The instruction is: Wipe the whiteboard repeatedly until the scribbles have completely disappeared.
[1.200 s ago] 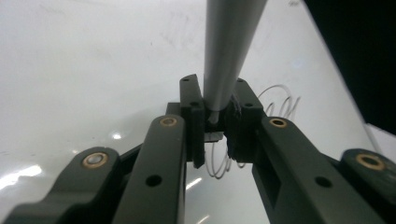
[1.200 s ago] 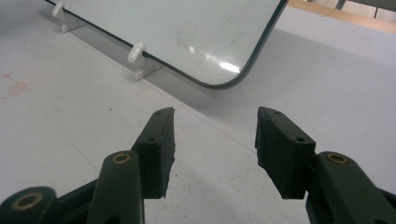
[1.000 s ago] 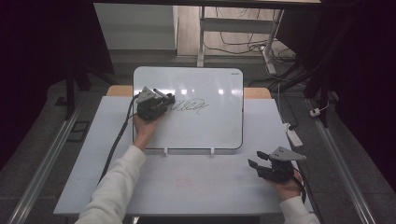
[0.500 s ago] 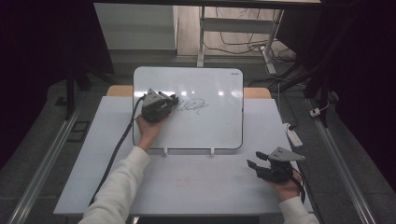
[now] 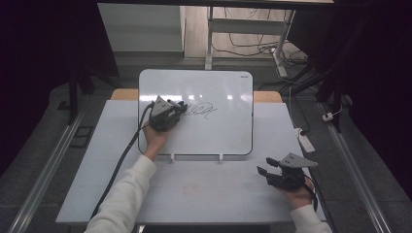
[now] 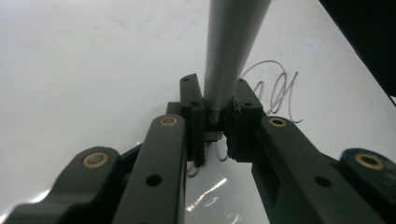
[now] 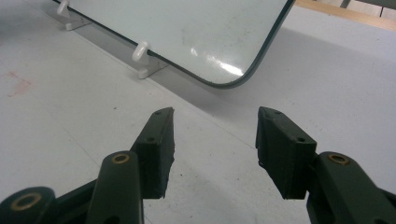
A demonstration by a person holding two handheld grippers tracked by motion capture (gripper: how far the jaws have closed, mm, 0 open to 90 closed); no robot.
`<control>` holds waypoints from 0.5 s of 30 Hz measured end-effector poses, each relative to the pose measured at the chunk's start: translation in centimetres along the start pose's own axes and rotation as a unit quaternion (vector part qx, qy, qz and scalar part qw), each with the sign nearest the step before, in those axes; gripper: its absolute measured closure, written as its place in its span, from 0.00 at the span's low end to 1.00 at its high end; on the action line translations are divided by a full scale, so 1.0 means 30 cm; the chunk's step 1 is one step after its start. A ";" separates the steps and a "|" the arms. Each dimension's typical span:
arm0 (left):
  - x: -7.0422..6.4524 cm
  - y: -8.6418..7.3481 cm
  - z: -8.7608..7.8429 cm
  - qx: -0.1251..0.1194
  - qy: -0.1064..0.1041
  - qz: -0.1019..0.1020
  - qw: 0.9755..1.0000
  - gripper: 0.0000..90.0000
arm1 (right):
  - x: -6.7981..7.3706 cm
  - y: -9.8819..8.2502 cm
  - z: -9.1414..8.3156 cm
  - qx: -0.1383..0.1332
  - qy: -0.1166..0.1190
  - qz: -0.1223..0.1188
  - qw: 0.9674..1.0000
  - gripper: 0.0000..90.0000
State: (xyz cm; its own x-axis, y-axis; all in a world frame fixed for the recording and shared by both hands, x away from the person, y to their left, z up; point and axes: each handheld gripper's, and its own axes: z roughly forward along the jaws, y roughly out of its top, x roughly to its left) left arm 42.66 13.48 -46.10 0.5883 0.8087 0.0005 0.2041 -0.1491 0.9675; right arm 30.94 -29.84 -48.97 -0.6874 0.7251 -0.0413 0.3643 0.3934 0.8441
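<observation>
While the high view places the left tool (image 5: pixel 180 108) over the left part of the whiteboard (image 5: pixel 218 131), at the left end of the scribble (image 5: pixel 200 110), it does not resolve what sits between the jaws. That detail comes from the left gripper view: the left tool (image 6: pixel 215 122) is clamped on a grey marker (image 6: pixel 231 46), whose barrel rises from between the jaws toward the top of the frame, with the tip end pinched low between the pads. Thin looping lines of the scribble (image 6: pixel 275 88) lie on the whiteboard (image 6: pixel 93 70) just right of the jaws, and more strokes show below the tip.

From above, the right tool (image 5: pixel 266 171) rests low over the surface (image 5: pixel 204 189), near the right near corner and well apart from the board. Its jaw state is clearer in the right gripper view: the right tool (image 7: pixel 215 140) stands apart with nothing between the pads, bare surface (image 7: pixel 70 130) under it.

Edges: the right gripper view shows the rounded near right corner of the whiteboard (image 7: pixel 187 28) and a white clip (image 7: pixel 142 58) along its near edge. The high view shows the board's far edge reaching past the far edge of the surface. Open room lies on the surface left and right of the board and across the whole near strip between the two forearms. The left tool's cable (image 5: pixel 121 160) trails across the surface at the left.
</observation>
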 end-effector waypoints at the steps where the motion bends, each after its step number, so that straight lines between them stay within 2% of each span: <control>1: 0.015 0.002 -0.007 -0.002 0.002 -0.006 1.000 0.87 | -0.001 -0.001 0.000 0.000 -0.001 0.001 1.000 0.52; 3: 0.049 0.010 -0.028 -0.003 0.019 -0.014 1.000 0.87 | -0.005 -0.003 -0.002 0.000 -0.001 0.004 1.000 0.52; 5: 0.072 0.012 -0.041 -0.006 0.022 -0.022 0.999 0.87 | -0.008 -0.004 -0.004 -0.001 -0.001 0.007 1.000 0.52; 8: 0.048 -0.004 -0.029 -0.008 0.012 -0.026 1.000 0.87 | -0.007 -0.003 -0.002 -0.001 0.000 0.007 1.000 0.52; 11: 0.005 -0.018 -0.009 -0.008 -0.002 -0.015 1.000 0.87 | -0.002 -0.004 0.005 0.003 0.002 0.002 1.000 0.52; 13: 0.010 -0.011 -0.006 -0.010 -0.003 -0.018 1.000 0.87 | -0.001 -0.004 0.005 0.004 0.002 0.002 1.000 0.52; 15: 0.034 -0.003 -0.017 -0.016 0.008 -0.026 0.999 0.87 | -0.002 -0.005 0.004 0.004 0.000 0.003 1.000 0.52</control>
State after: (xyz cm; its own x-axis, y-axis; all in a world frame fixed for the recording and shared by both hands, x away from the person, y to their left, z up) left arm 42.85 14.61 -46.05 0.5642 0.8243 -0.0466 0.2087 -0.0877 0.9740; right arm 31.01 -29.87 -49.17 -0.6859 0.7268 -0.0363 0.3728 0.3937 0.8403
